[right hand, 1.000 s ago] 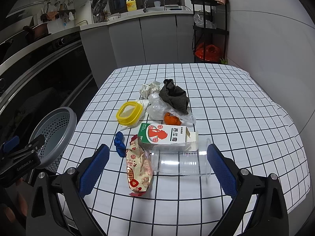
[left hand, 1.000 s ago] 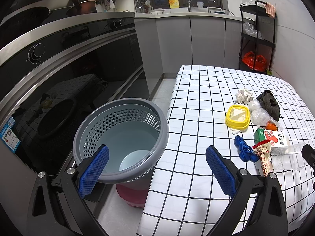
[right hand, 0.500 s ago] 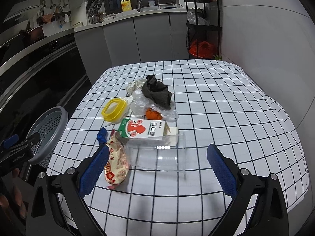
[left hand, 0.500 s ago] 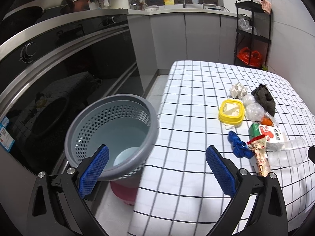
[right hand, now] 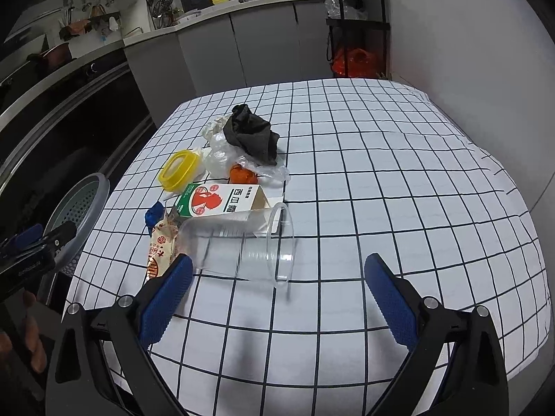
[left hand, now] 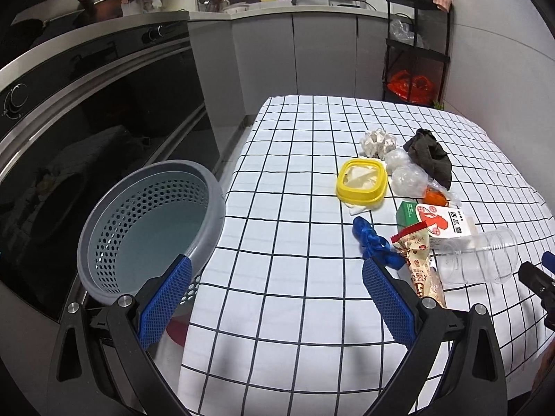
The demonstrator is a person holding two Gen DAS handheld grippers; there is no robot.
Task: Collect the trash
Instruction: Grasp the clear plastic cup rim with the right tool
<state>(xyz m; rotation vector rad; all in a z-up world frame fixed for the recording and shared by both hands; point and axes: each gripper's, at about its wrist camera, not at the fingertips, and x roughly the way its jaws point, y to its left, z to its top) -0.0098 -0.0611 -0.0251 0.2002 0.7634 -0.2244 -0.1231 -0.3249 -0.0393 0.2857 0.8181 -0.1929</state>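
Observation:
Trash lies in a cluster on the checked tablecloth (right hand: 381, 159): a clear plastic cup (right hand: 239, 246) on its side, a green and white carton (right hand: 218, 201), a snack wrapper (right hand: 159, 246), a blue scrap (left hand: 373, 242), a yellow lid (left hand: 360, 182), crumpled paper (left hand: 376, 142), clear plastic film (left hand: 406, 176), an orange bit (right hand: 241, 173) and a dark cloth (right hand: 253, 133). A grey perforated basket (left hand: 149, 222) sits off the table's left edge. My left gripper (left hand: 277, 298) is open over the table's near left edge, beside the basket. My right gripper (right hand: 277, 298) is open just in front of the cup.
A dark oven front and steel counter (left hand: 86, 79) run along the left. Grey cabinets and a sink (left hand: 312, 0) stand at the back. A black shelf rack (left hand: 416, 45) with a red bag stands at the back right. A white wall (right hand: 468, 52) borders the table's right side.
My left gripper has swung right, from over the basket towards the table. My right gripper has moved forward and closer to the clear cup. Both stay open.

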